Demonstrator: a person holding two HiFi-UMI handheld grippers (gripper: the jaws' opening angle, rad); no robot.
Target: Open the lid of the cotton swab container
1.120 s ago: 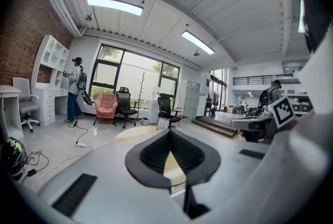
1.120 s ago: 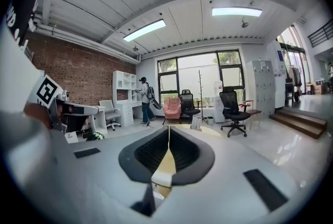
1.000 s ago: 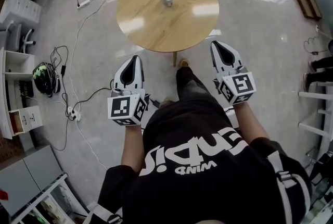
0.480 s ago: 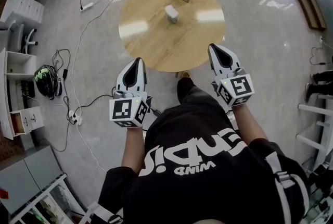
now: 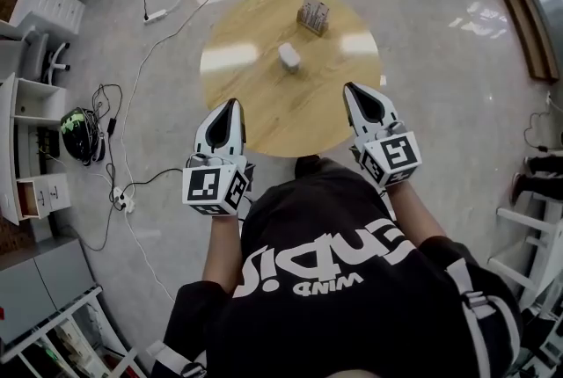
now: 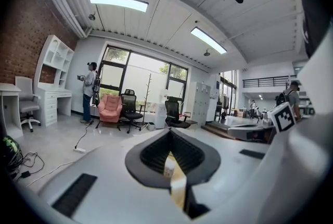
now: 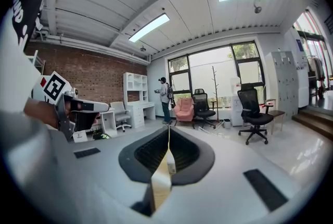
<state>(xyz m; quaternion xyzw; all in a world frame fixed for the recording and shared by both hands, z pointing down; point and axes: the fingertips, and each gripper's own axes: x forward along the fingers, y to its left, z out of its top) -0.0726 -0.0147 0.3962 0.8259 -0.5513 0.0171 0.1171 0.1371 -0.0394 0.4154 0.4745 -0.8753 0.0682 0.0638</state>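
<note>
Cotton swab container [image 5: 288, 58], most likely the small white box, though too small here to be sure, stands near the middle of the round wooden worktop [image 5: 264, 108]. A clear rack [image 5: 312, 16] stands beyond it, nearer the far edge. The left tool [image 5: 230, 104] and right tool [image 5: 352, 89] are level over the near rim, one on each side, well apart from the box. Both tools are clenched, jaws together on nothing.
</note>
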